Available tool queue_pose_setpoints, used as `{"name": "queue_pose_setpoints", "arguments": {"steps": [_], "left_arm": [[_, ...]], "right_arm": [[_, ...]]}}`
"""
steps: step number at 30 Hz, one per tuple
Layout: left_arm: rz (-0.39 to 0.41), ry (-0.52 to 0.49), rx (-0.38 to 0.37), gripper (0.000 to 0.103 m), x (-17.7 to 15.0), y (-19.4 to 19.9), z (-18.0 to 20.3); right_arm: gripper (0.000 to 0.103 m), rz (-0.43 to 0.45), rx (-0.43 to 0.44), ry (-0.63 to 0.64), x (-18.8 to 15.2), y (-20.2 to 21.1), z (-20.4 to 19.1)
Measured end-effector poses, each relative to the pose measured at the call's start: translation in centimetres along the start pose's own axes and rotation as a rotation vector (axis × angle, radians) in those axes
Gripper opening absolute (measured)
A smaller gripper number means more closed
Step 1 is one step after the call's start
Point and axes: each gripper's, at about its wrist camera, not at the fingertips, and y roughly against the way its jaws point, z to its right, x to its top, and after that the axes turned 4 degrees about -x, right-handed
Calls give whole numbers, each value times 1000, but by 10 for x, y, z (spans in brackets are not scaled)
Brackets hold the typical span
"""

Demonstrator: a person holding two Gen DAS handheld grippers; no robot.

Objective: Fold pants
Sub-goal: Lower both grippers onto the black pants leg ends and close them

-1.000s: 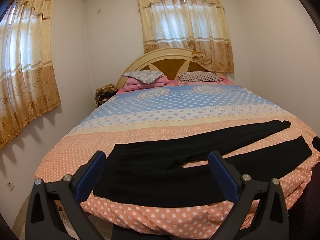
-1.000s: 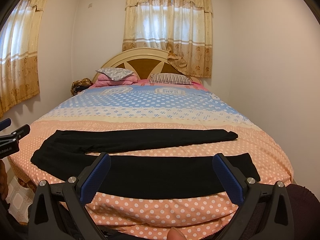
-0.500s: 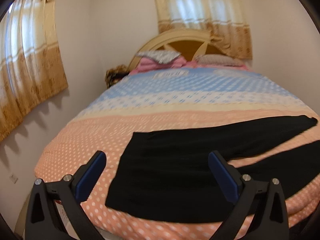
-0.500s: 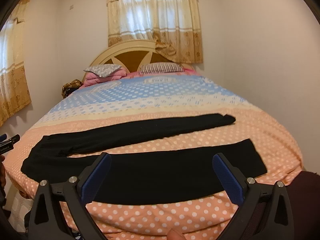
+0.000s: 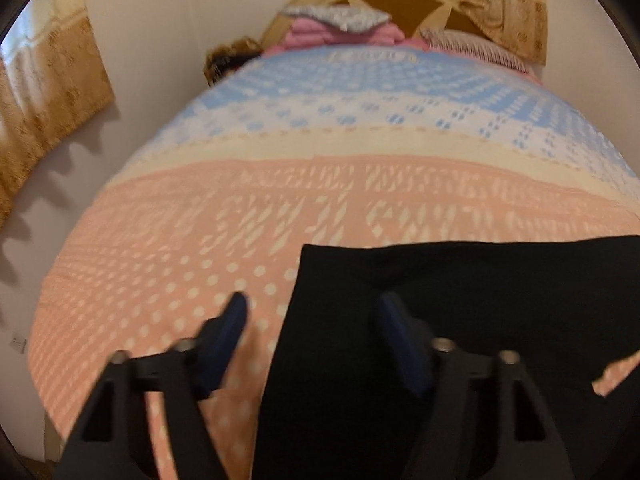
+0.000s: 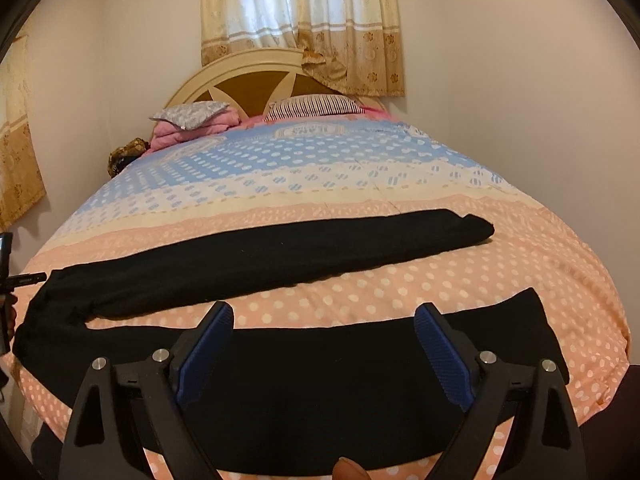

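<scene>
2 grippers: I have both over the black pants point(image 6: 256, 256), which lie flat across the bedspread point(image 6: 460, 280).
Left gripper point(image 5: 312, 312): jaws just closing, half spread, straddling the waistband edge at 12 o'clock; nothing pinched.
Right gripper point(image 6: 324, 322): spread wide, near leg below, unpinched.
Technique: I'd bite only the edge layers.
Pose: left pitched steeply down.

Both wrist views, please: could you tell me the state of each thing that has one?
pants: unfolded, flat, legs spread apart across the bed
left tongs: open, just been closing, astride the waist edge, gripping nothing
right tongs: open, nothing held
curtain: drawn
bedspread: spread smooth
</scene>
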Motion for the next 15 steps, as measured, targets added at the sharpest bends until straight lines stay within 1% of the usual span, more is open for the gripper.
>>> {"name": "queue_pose_setpoints", "arguments": {"steps": [2, 4, 7, 9, 10, 11, 12, 13, 15], "left_arm": [[-41, 16, -29, 58, 6, -14, -4], [-67, 17, -33, 56, 9, -23, -5], [-76, 18, -74, 56, 9, -25, -2], [-84, 5, -81, 56, 6, -27, 2], [-84, 9, -91, 56, 10, -31, -3], [-87, 24, -113, 55, 8, -32, -5], [-89, 41, -138, 50, 10, -35, -7], [-92, 64, -197, 45, 8, -35, -9], [-86, 76, -220, 44, 11, -42, -16]], "right_arm": [[93, 0, 0, -10, 0, -3, 4], [93, 6, -3, -13, 0, -4, 6], [93, 8, -15, -12, 4, -9, 9], [93, 7, -26, -3, 8, -14, 11], [93, -2, -35, 2, 11, -18, 14], [93, -11, -37, 2, 14, -22, 17], [93, -23, -34, -8, 18, -27, 22], [92, -31, -32, -21, 22, -30, 27], [90, -38, -39, -41, 29, -35, 38]]}}
